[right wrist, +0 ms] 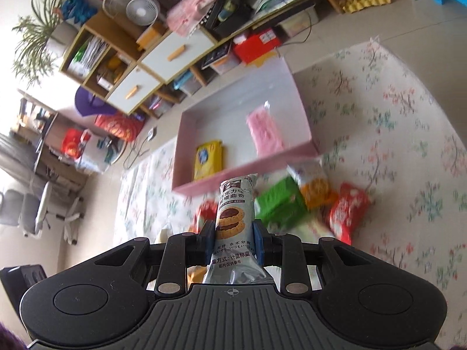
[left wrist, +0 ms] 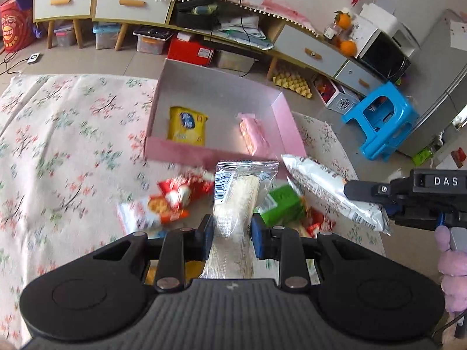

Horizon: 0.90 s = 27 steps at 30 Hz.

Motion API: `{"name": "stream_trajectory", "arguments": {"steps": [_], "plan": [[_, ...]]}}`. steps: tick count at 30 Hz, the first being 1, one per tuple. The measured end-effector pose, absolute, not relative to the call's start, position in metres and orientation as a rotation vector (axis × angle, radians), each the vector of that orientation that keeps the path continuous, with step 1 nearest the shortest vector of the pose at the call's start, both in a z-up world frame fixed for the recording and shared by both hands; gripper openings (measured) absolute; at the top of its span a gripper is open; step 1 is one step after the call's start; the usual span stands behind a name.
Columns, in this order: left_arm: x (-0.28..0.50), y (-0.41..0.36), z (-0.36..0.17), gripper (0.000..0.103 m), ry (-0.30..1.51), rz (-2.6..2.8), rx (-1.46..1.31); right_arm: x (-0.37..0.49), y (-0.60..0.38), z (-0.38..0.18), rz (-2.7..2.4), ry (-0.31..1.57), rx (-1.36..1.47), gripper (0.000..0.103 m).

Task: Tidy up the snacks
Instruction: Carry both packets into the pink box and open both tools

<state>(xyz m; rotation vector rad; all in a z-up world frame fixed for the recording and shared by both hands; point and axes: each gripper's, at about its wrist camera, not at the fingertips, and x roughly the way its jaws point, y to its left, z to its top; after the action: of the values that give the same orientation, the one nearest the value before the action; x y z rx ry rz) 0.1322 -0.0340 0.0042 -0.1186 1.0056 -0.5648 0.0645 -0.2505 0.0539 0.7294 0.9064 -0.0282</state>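
Carrying two packets at once toward the shallow pink cardboard box [left wrist: 287, 122] lying open on the floral-cloth counter [left wrist: 73, 122]. Left claw [left wrist: 232, 233] clamped on a long clear-wrapped pale wafer bar [left wrist: 236, 201], pads pinching its sides near the lower half, long axis running straight ahead along the fingers with the barcoded end pointing at the box's near wall. Right claw [right wrist: 234, 240] likewise closed, gripping a silver-grey packet printed with chocolate tart cookies [right wrist: 235, 213], upright between the blue pads, top end aimed at the same near wall. Seen from the left wrist, right claw [left wrist: 364, 192] entering from the right edge with its packet [left wrist: 329, 189] slanting toward the box's near right corner, a purple-gloved hand [left wrist: 454, 265] behind it. Already inside the box: a yellow biscuit packet [left wrist: 186, 127] on the left and a pink wafer packet [left wrist: 254, 137] to the right, bare floor between and beyond them. Below both claws, blurred on the cloth: a green carton [left wrist: 280, 204], red-and-white snack bags [left wrist: 181, 192], and an orange-printed bag [right wrist: 313, 186]. Box directly ahead of and below both packets; both claws about equally near, left one lined up with the gap between yellow and pink packets, right one nearer the pink side. Probably calling for a forward carry over the near wall, then release lengthwise beside what lies there.
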Motion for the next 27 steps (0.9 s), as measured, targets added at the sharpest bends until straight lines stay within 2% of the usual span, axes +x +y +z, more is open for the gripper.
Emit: {"name": "stream_trajectory", "arguments": {"steps": [11,27], "plan": [[0.202,-0.072,-0.01,0.025,0.977,-0.537,-0.129,0.124,-0.279,0.03,-0.112,0.784,0.719,0.027],[0.256,-0.112,-0.033,0.025,0.907,-0.482,0.016,0.194,-0.283,-0.012,-0.188,0.793,0.549,0.027]]}}
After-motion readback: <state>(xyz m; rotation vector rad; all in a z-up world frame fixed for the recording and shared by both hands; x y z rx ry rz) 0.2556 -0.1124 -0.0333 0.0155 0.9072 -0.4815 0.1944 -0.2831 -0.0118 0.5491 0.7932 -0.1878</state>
